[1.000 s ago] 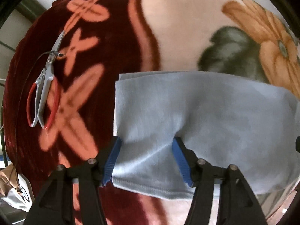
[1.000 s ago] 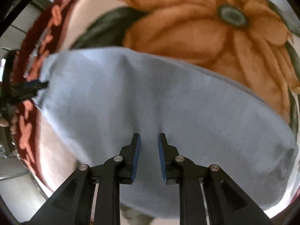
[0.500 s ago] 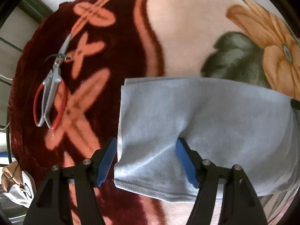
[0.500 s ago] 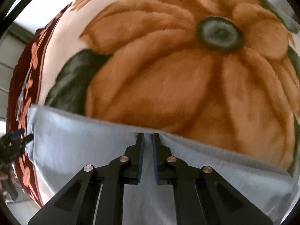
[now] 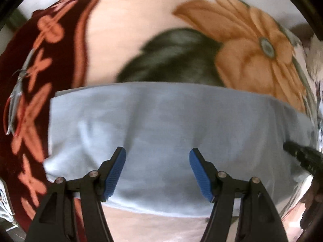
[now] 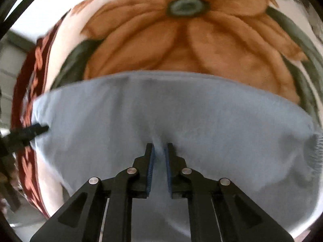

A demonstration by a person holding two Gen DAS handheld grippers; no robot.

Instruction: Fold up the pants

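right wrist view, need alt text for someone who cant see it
The right gripper is shut on a pinched ridge of the light blue pants, which lie folded on a blanket printed with a large orange flower. At the left edge, the tip of the left gripper reaches the pants' far end.

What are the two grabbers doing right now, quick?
Left gripper: open, above the blue pants, gripping nothing.
Right gripper: closed, pinching a fold of the pants.
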